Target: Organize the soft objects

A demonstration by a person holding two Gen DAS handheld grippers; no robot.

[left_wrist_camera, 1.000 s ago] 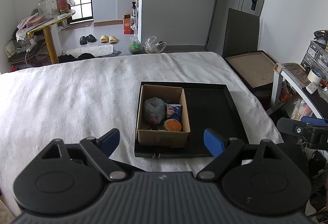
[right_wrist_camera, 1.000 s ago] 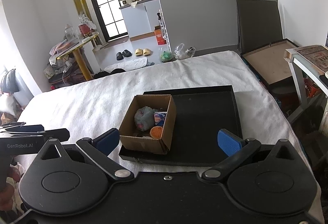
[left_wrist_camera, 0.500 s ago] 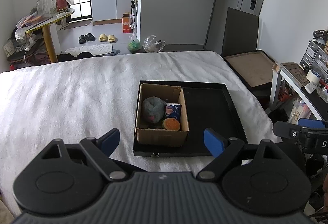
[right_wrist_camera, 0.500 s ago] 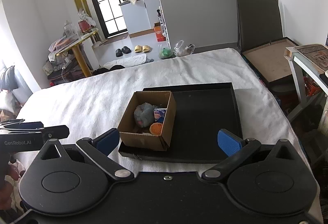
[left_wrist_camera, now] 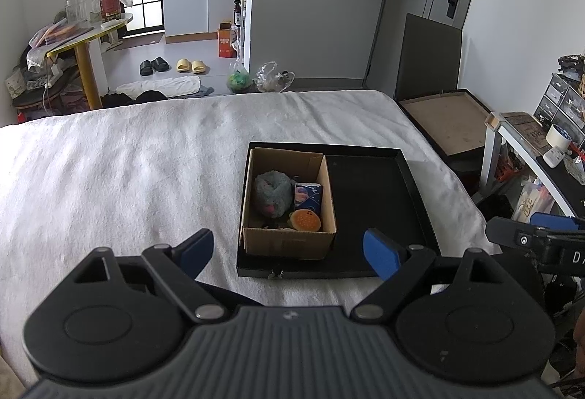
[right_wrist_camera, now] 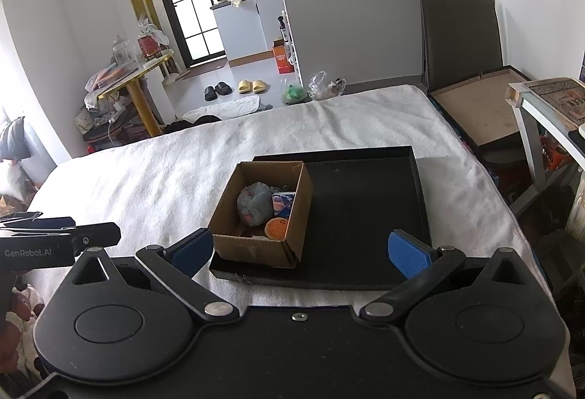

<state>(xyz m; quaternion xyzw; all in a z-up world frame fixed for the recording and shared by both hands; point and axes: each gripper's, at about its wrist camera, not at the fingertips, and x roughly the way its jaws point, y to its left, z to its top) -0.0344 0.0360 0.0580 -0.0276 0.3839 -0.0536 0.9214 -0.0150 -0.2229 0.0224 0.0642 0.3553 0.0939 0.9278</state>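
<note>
Off the left finger of the left hand-held gripper [left_wrist_camera: 289, 251] there is only the white blanket of the bed [left_wrist_camera: 128, 179]. Both blue pads stand wide apart with nothing between them, so this hand-held gripper is open, held above the near edge of the bed.

Straight ahead of it, between the lines of its two fingers, a black tray [left_wrist_camera: 369, 201] lies on the blanket. In the tray's left half stands a cardboard box [left_wrist_camera: 285, 245], its near wall just ahead of the fingertips. Inside the box a grey fluffy toy [left_wrist_camera: 270, 194] fills the left side; to its right lies a small blue printed pack [left_wrist_camera: 309, 196], and nearer, touching both, an orange burger-shaped toy [left_wrist_camera: 305, 220]. The tray's right half is bare.

Farther right, the right hand-held gripper [right_wrist_camera: 301, 251] is also open, its blue pads spread wide and empty. From it, the box sits ahead and slightly toward the left finger, the tray's bare half ahead of the right finger.
</note>
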